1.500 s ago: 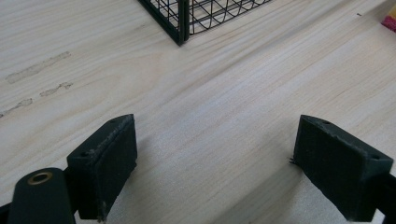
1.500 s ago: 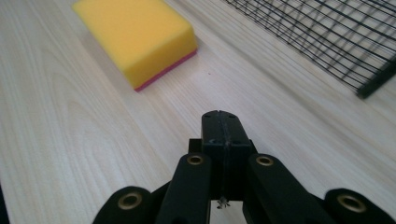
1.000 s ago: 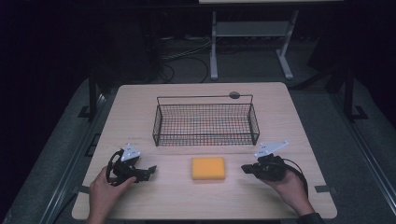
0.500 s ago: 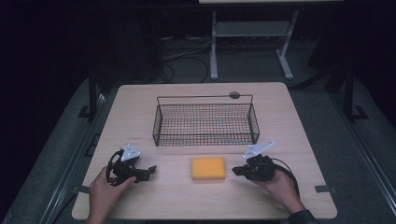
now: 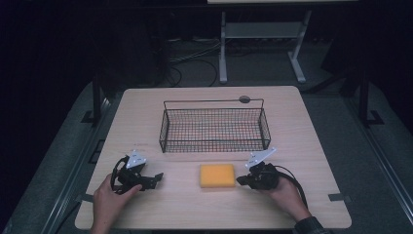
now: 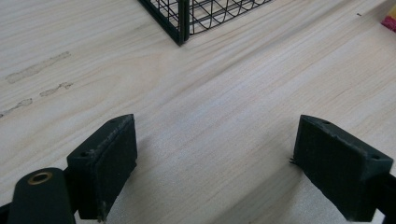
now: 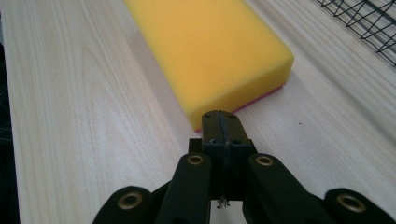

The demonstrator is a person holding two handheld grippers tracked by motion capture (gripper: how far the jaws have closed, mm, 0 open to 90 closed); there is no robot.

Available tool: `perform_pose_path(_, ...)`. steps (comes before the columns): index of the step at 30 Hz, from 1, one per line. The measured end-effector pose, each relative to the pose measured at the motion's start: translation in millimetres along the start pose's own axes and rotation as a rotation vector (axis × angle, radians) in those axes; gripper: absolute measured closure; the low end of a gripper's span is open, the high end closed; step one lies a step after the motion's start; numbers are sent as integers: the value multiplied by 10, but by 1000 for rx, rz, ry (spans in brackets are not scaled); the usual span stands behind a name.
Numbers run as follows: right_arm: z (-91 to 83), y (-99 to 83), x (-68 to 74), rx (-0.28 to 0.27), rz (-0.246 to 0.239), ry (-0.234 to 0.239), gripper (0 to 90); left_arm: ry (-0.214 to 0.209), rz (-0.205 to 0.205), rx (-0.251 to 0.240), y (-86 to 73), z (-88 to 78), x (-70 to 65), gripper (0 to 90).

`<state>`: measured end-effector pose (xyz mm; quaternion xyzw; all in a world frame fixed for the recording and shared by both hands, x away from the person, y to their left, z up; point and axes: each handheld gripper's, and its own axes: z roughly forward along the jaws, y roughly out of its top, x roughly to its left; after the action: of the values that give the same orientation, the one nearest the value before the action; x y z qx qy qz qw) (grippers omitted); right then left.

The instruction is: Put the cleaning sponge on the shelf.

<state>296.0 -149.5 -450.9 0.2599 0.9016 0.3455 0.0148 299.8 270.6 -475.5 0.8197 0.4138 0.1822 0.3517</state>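
While my right tongs (image 7: 221,122) sit pressed together at the yellow sponge's (image 5: 217,175) near corner and my left tongs (image 5: 155,179) rest spread on the surface (image 5: 311,141), I judge this sponge, lying before the wire basket (image 5: 215,127), light and squashy, best pinched across its long sides.

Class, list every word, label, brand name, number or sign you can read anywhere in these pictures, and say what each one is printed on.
There is no readable text.
Sponge: plain yellow, with no print.
Wire basket: no tag or label.
Table: only wood grain and a few faint smudges, no letters.
Left gripper and right gripper: bare black jaws, no markings visible.
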Motion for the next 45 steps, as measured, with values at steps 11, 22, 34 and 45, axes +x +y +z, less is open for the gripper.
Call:
perform_pose_path(11, 45, 16, 35, 12, -8, 14, 899, 0, 0, 0, 0, 0, 0, 127)
perform_pose_path(22, 57, 35, 106, 16, -31, 31, 899, -1, 0, 0, 0, 0, 0, 127)
perform_pose_path(34, 96, 72, 197, 19, -58, 52, 899, -1, 1, 1, 0, -1, 1, 127)
perform_pose_path(45, 144, 111, 291, 27, -94, 64, 899, 0, 0, 0, 0, 0, 0, 127)
